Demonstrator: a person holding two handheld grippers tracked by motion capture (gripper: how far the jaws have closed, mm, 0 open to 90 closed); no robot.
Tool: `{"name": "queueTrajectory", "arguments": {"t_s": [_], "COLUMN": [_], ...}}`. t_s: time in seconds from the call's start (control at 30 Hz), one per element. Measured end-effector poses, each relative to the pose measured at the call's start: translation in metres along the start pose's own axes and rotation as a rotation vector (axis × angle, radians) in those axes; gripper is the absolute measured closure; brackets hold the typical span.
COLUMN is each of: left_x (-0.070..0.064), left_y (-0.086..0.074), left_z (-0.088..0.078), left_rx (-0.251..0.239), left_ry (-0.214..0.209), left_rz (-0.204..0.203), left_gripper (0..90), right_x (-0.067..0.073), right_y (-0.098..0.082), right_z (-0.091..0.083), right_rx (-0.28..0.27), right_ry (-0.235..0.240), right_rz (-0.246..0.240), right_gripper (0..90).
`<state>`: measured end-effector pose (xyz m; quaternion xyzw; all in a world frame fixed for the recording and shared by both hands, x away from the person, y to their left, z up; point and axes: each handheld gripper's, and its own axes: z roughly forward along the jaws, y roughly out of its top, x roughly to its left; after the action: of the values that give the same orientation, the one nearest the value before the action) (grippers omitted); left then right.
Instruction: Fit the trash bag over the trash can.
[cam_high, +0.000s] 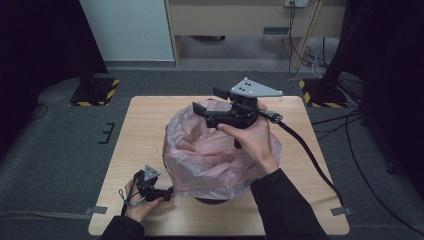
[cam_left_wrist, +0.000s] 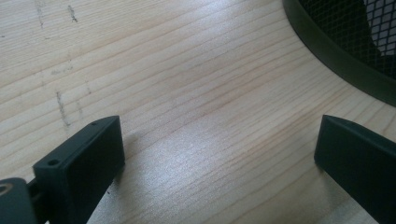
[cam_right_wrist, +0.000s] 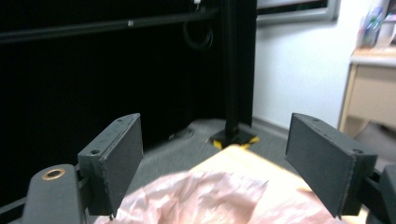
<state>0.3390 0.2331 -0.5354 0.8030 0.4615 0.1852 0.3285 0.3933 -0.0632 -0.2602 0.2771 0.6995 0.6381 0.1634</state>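
Pink plastic bag (cam_high: 215, 155) (crinkled, translucent) lines the mesh bin (cam_left_wrist: 345, 51)

From above, my wooden surface (cam_high: 150, 130) is evenly lit while the floor and both far corners fall into deep dark. My left hand-held gripper view is sharp, with soft sheen on the grain. My right one is blurred, its pink bag (cam_right_wrist: 196, 198) smeared.

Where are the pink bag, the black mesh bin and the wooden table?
pink bag (cam_high: 210, 155), high view, its crumpled front side.
black mesh bin (cam_left_wrist: 341, 60), left gripper view, its dark bottom rim.
wooden table (cam_high: 145, 135), high view, bare top left of the bag.
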Motion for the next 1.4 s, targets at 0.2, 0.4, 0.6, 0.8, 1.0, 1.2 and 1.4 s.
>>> {"name": "queueTrajectory", "arguments": {"t_s": [0.2, 0.4, 0.6, 0.8, 1.0, 1.2, 1.4], "left_x": [0.000, 0.000, 0.000, 0.000, 0.000, 0.000, 0.000], "left_y": [0.000, 0.000, 0.000, 0.000, 0.000, 0.000, 0.000], "left_z": [0.000, 0.000, 0.000, 0.000, 0.000, 0.000, 0.000], "left_rx": [0.000, 0.001, 0.000, 0.001, 0.000, 0.001, 0.000], "left_ry": [-0.001, -0.002, -0.002, -0.004, -0.004, -0.005, -0.006], "left_rz": [0.001, 0.002, 0.001, 0.004, 0.005, 0.006, 0.006], "left_gripper": [1.0, 0.9, 0.9, 0.8, 0.7, 0.5, 0.4], "right_x": [0.004, -0.003, -0.005, -0.006, -0.006, -0.006, 0.000], "right_y": [-0.030, -0.055, -0.069, -0.079, -0.083, -0.075, -0.061], "right_z": [0.026, 0.037, 0.047, 0.055, 0.057, 0.051, 0.045], "right_rx": [0.164, 0.323, 0.504, 0.631, 0.678, 0.580, 0.470], "right_ry": [0.020, -0.016, -0.036, -0.039, -0.050, -0.050, -0.038], "right_rz": [-0.008, 0.000, 0.005, 0.002, 0.015, 0.022, -0.002], "right_gripper": [21.5, 18.7, 10.5, 9.2, 11.5, 14.6, 14.4]}}
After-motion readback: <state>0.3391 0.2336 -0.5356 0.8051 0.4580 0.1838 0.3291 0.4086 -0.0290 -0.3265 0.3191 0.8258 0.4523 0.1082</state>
